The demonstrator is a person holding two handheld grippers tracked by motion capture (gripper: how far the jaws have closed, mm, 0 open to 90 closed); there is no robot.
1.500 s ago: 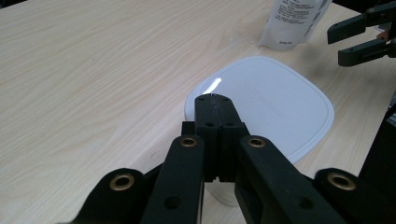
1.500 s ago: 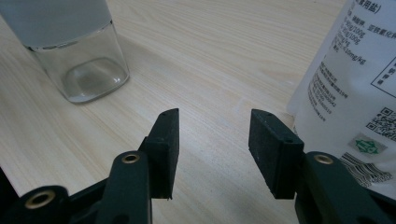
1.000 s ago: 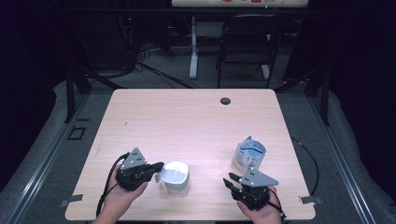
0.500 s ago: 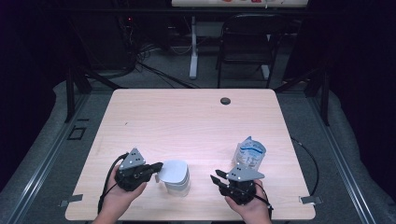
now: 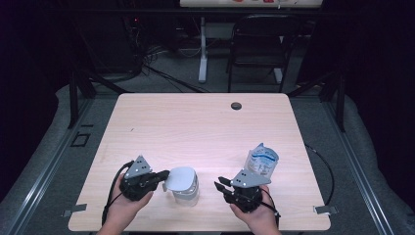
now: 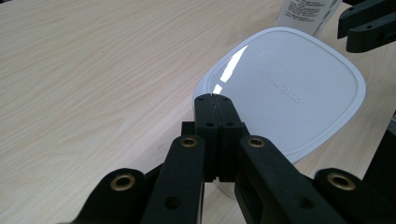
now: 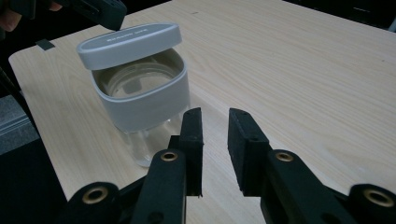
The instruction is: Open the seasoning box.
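Two matte black grippers, left gripper (image 5: pixel 164 175) and right gripper (image 5: pixel 220 183), each topped by a grey three-cornered plate. Brass-ringed screw holes along the black jaw arms. Black cable (image 5: pixel 113 188) looping from the left gripper. Bare forearms, no sleeves.

A light wooden table (image 5: pixel 195 127) with a small dark round cap (image 5: pixel 236 105) near its far edge stands on grey floor (image 5: pixel 58 147). Behind it are a black chair (image 5: pixel 259 49), a white table leg (image 5: pixel 202 49) and tangled cables (image 5: pixel 151 54) in a dark room.
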